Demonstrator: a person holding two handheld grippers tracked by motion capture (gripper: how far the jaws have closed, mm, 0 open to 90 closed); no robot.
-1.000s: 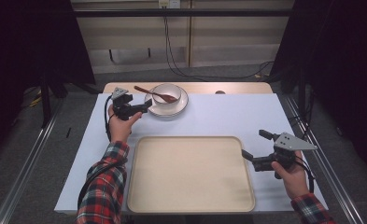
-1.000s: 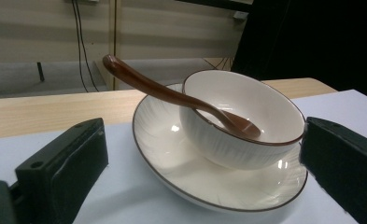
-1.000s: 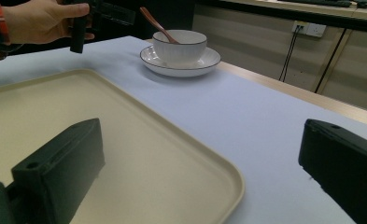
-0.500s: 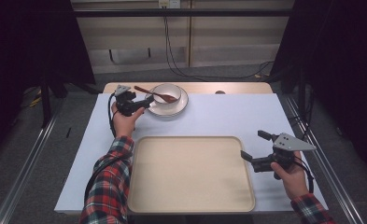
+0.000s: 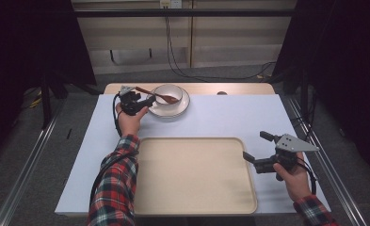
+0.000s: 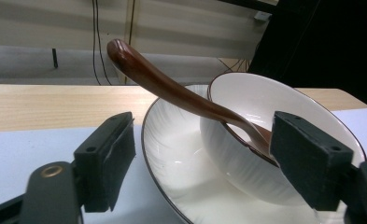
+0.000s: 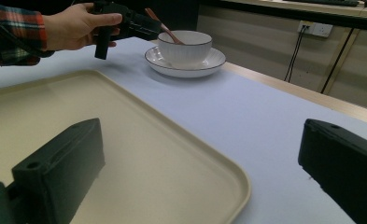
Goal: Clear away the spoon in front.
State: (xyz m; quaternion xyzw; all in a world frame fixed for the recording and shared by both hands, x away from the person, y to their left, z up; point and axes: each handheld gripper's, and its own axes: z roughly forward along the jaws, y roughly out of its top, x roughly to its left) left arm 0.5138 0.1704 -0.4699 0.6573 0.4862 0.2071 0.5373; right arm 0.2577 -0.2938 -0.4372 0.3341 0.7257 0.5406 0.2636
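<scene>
A dim work bay around a wooden table

The table (image 5: 239,88) had a light wood top, mostly covered by a pale blue-white sheet (image 5: 229,117). Behind it ran a beige panelled wall (image 5: 220,42) with a white socket (image 5: 169,4) near the top, from which black cables (image 5: 173,52) hung down to the grey floor (image 5: 27,155). Black curtains (image 5: 27,42) closed in both sides. Metal rails (image 5: 27,165) lay along the floor left and right of the table.
</scene>
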